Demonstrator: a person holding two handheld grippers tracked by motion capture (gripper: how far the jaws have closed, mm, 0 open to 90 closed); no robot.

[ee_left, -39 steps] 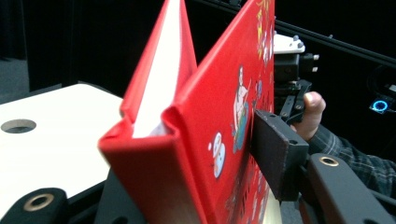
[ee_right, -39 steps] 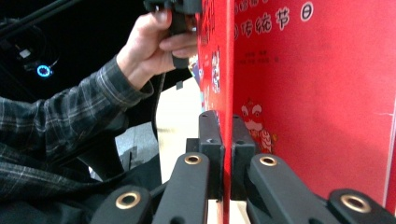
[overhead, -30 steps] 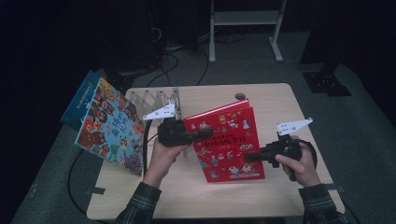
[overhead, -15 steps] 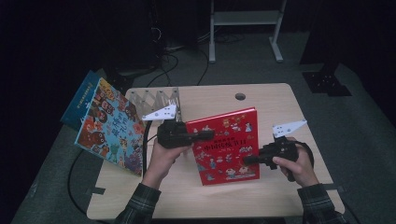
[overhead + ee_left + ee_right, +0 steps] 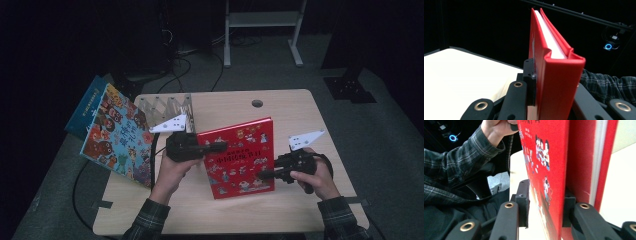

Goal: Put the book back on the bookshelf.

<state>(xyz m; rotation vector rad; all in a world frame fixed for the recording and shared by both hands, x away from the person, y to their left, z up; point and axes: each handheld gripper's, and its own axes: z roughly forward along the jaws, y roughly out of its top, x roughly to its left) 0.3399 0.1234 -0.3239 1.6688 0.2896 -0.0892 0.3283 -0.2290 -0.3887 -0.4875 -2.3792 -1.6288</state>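
Note:
A red picture book (image 5: 240, 160) is over the middle of the wooden table (image 5: 300, 110), cover up. My left gripper (image 5: 220, 146) is shut on its left edge, where its jaws have just been closing. In the left gripper view the book (image 5: 560, 75) stands on edge, clamped in that gripper (image 5: 554, 85). My right gripper (image 5: 264, 175) reaches over the book's lower right corner. Its jaws have just been opening. In the right gripper view the book (image 5: 549, 150) sits between the jaws of that gripper (image 5: 546, 203), with a gap between the left pad (image 5: 524, 202) and the cover.
A colourful book (image 5: 117, 132) and a blue one (image 5: 87, 107) lean off the table's left side. A metal rack (image 5: 167, 107) stands at the back left. A cable hole (image 5: 257, 103) lies near the far edge. A white frame (image 5: 260, 20) stands on the floor beyond.
The red book and both grippers have shifted a little toward the near edge. The right gripper's jaws have widened off the book's cover.

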